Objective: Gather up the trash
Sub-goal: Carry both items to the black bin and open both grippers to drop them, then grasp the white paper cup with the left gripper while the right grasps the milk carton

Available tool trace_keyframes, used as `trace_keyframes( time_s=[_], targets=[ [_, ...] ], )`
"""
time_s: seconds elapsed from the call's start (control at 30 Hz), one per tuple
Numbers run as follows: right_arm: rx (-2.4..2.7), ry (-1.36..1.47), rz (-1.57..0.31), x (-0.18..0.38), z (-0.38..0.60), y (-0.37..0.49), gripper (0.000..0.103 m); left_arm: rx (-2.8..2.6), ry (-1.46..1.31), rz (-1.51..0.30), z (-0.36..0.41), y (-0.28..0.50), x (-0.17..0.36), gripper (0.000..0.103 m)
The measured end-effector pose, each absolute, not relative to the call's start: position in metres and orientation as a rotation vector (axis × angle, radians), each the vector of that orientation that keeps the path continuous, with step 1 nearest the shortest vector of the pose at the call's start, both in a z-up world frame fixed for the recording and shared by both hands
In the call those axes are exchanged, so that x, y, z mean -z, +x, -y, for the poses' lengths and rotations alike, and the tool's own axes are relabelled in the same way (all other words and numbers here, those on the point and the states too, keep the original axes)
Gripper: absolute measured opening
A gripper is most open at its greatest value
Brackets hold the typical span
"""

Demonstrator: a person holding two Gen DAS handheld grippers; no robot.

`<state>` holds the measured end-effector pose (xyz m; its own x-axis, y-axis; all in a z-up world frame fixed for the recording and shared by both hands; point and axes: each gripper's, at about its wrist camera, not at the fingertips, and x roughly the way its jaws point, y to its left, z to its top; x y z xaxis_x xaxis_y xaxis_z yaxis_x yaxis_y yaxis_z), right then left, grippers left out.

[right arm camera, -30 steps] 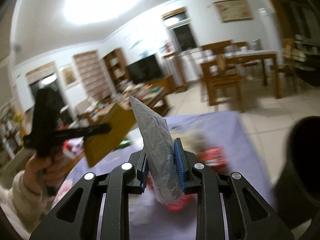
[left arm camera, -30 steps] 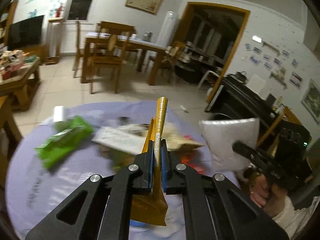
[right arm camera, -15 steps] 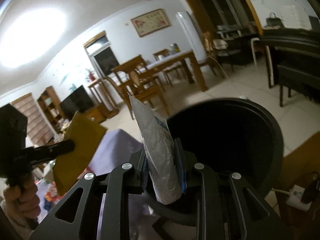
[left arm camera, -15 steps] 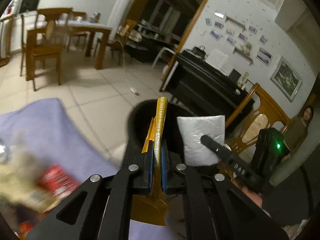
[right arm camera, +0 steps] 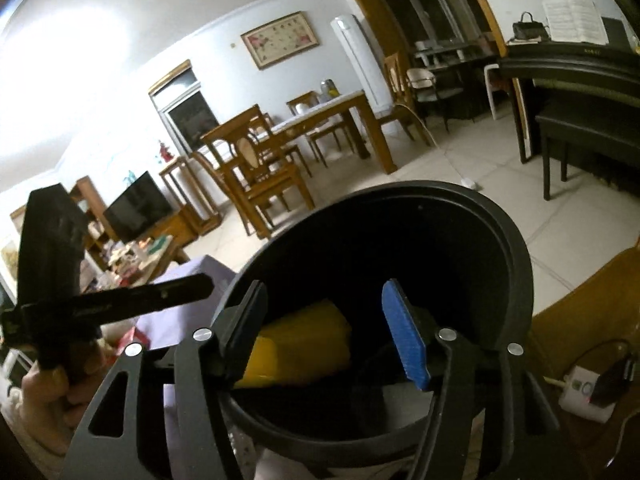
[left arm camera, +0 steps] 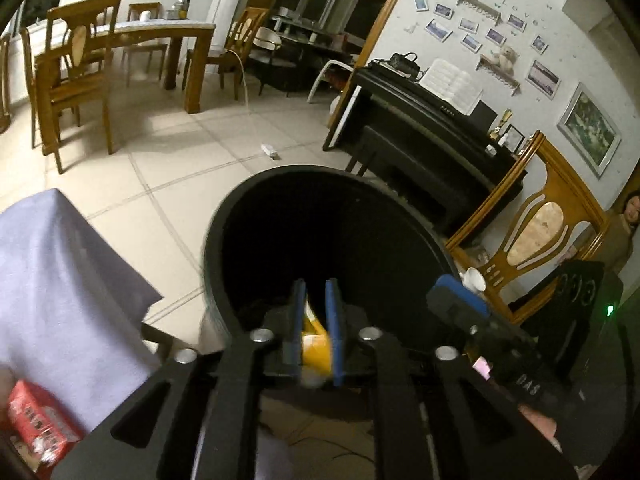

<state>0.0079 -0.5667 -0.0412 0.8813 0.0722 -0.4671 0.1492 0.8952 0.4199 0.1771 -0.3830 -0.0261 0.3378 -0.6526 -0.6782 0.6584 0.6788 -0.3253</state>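
Hovering over the mouth of a black trash bin [left arm camera: 224, 240], two handheld tongs face down into it so that whatever they let go falls inside. The left tongs [left arm camera: 316, 322] have their blue pads a narrow gap apart, and a yellow packet [left arm camera: 314, 342] shows between them, low in the gap. It looks loose there, slipping toward the bin, though whether the pads touch it cannot be told for sure. From the right tongs' camera, that same yellow packet [right arm camera: 300, 344] appears as a broad flat shape inside the bin's rim, just beyond the tips and partly behind the left-hand finger. The right tongs [right arm camera: 326, 332] are spread wide with nothing between their blue pads [right arm camera: 404, 340], a stance that fits having nothing left to drop. Off to the left of the right tongs, the other tool and the hand [right arm camera: 52, 384] that grips it are seen side-on. To the left of the left tongs, near the base of its frame, lies a table draped in lilac cloth [left arm camera: 60, 280] with a red packet [left arm camera: 38, 430] on it, which is likely more trash to gather. Beyond the bin are tiled floor, wooden chairs and a dark piano
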Motion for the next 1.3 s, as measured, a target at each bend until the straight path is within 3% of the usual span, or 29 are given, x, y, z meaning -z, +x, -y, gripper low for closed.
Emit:
trace_keyframes(
  time_s=[0.07, 0.1, 0.37, 0.7, 0.93, 1.13, 1.23, 1.3],
  targets=[
    [0.025, 0.454, -0.487, 0.037, 0.559, 0.008, 0.064, 0.827, 0.0, -0.86, 0.37, 0.174, 0.019, 0.056],
    [0.011, 0.444, -0.484, 0.033, 0.552, 0.008, 0.065, 0.809, -0.01, -0.834, 0.354, 0.17, 0.011, 0.06],
    [-0.182, 0.33, -0.491, -0.019, 0.45, 0.04, 0.077, 0.681, -0.077, -0.732, 0.225, 0.152, -0.038, 0.068],
    [-0.557, 0.093, -0.596, -0.065, 0.245, 0.103, 0.077, 0.249, -0.169, -0.758, -0.009, 0.187, -0.03, 0.067],
    [-0.655, -0.131, -0.719, -0.059, 0.117, 0.147, 0.077, 0.279, -0.227, -0.882, -0.044, 0.253, 0.001, 0.067],
    [-0.619, -0.243, -0.848, -0.032, 0.07, 0.17, 0.077, 0.264, -0.199, -0.944, -0.052, 0.284, 0.031, 0.067],
    [-0.604, -0.254, -0.881, -0.012, 0.085, 0.17, 0.077, 0.265, -0.21, -0.962, -0.059, 0.29, 0.041, 0.057],
    [-0.603, -0.252, -0.898, -0.004, 0.085, 0.174, 0.065, 0.267, -0.213, -0.978, -0.059, 0.293, 0.046, 0.048]
  ],
)
